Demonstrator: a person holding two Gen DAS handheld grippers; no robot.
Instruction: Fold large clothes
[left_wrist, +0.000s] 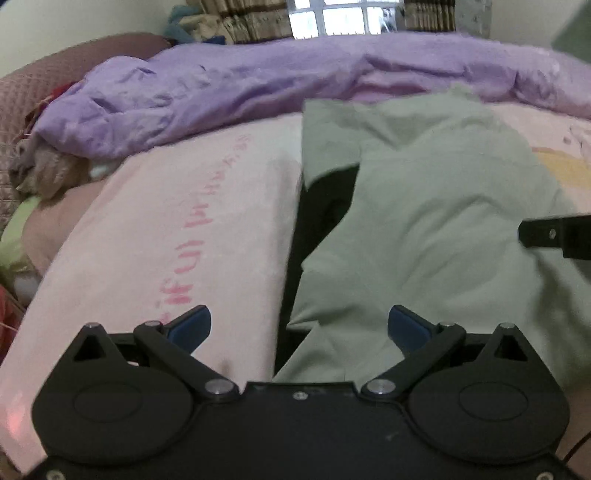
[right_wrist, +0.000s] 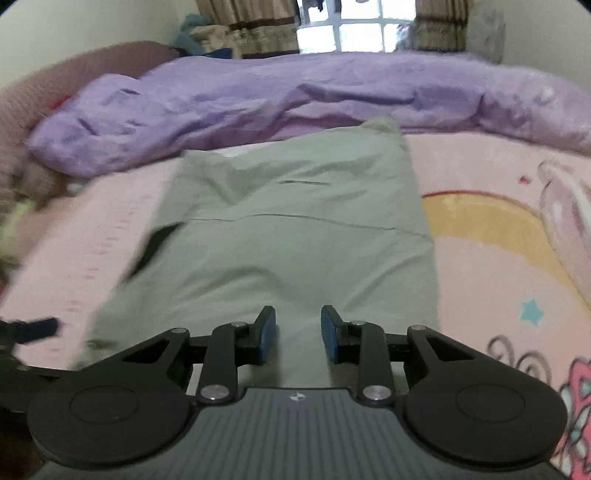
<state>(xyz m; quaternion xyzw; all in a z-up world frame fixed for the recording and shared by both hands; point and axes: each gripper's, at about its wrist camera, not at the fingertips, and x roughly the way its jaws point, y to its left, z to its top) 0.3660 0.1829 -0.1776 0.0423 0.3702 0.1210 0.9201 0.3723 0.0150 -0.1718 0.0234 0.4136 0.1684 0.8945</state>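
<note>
A pale green garment (left_wrist: 424, 221) lies flat on a pink bed sheet (left_wrist: 166, 240), doubled over lengthwise, with its black lining (left_wrist: 325, 206) showing along the left edge. My left gripper (left_wrist: 299, 317) hovers open and wide over that near left edge, nothing between its blue pads. In the right wrist view the green garment (right_wrist: 295, 229) stretches away from me. My right gripper (right_wrist: 298, 317) is open by a narrow gap above the garment's near end, pads off the cloth. The right gripper's finger (left_wrist: 546, 236) shows at the right edge of the left wrist view.
A crumpled purple duvet (right_wrist: 295, 92) lies across the far side of the bed, just beyond the garment. A mauve headboard (left_wrist: 37, 85) curves at the far left, with pillows and cloth below it. The pink sheet (right_wrist: 498, 258) with cartoon print flanks the garment. A window and curtains stand behind.
</note>
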